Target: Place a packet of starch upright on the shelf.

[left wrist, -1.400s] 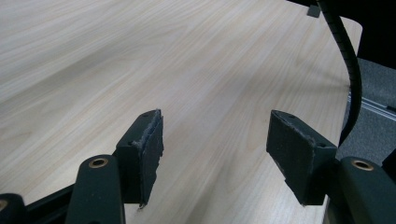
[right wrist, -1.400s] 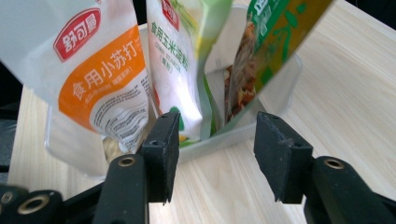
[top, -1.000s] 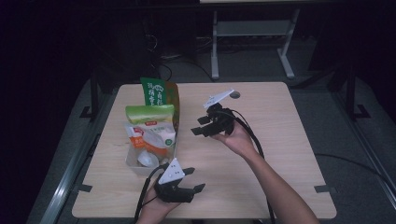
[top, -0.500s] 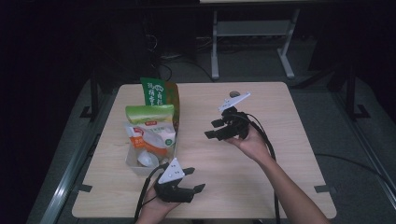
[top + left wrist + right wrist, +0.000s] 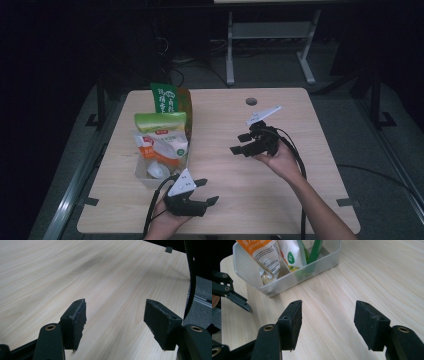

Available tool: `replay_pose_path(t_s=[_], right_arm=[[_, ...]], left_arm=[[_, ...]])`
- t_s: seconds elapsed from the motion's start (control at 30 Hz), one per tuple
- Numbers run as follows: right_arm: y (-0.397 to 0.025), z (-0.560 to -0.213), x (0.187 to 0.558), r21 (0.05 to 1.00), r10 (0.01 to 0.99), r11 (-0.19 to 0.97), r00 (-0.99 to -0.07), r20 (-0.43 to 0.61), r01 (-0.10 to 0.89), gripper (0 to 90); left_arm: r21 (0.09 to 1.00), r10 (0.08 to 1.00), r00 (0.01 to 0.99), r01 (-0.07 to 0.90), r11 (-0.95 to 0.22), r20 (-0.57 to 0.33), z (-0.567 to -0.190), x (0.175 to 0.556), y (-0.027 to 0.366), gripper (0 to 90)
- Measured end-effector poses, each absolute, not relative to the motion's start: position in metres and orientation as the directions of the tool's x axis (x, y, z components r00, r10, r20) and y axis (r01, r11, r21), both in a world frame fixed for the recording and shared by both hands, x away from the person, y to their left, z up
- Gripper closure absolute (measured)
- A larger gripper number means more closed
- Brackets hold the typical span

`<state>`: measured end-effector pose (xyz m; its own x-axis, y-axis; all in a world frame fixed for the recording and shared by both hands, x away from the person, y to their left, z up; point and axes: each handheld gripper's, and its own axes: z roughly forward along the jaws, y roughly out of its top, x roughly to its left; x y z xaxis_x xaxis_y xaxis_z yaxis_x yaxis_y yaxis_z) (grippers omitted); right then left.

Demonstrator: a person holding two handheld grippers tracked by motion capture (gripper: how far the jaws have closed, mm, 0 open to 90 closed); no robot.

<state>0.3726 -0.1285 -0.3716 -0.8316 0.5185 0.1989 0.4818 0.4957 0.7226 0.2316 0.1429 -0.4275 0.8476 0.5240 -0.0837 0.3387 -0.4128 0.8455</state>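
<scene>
A clear plastic bin (image 5: 144, 177) stands at the table's left with several snack bags upright in it: a dark green bag (image 5: 167, 100) at the back, a light green-topped bag (image 5: 154, 122) and an orange and white bag (image 5: 160, 147) in front. My left gripper (image 5: 209, 191) rests open near the front edge, just right of the bin, over bare wood (image 5: 115, 322). My right gripper (image 5: 236, 143) hangs open at mid-table, jaws pointing left toward the bin (image 5: 294, 277), nothing between them (image 5: 327, 320). The orange bag (image 5: 259, 252) leans in the bin's near compartment.
The wooden table (image 5: 300, 195) has a round cable hole (image 5: 251, 101) near its back edge. A cable (image 5: 191, 277) trails off the right side. The tip of the left gripper (image 5: 237, 300) shows beside the bin. A metal stand (image 5: 270, 35) sits on the floor behind.
My right gripper has moved right and toward the person, away from the bin, staying open. The left gripper has not moved.
</scene>
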Motion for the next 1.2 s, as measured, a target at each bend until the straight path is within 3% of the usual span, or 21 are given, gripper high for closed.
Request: replay_pose_path(t_s=[1.2], right_arm=[[-0.207, -0.402, 0.333, 0.697, 0.609, 0.426, -0.753, 0.251, 0.577, 37.1]], left_arm=[[0.845, 0.519, 0.852, 0.332, -0.419, -0.077, -0.427, 0.235, 0.141, 33.1]])
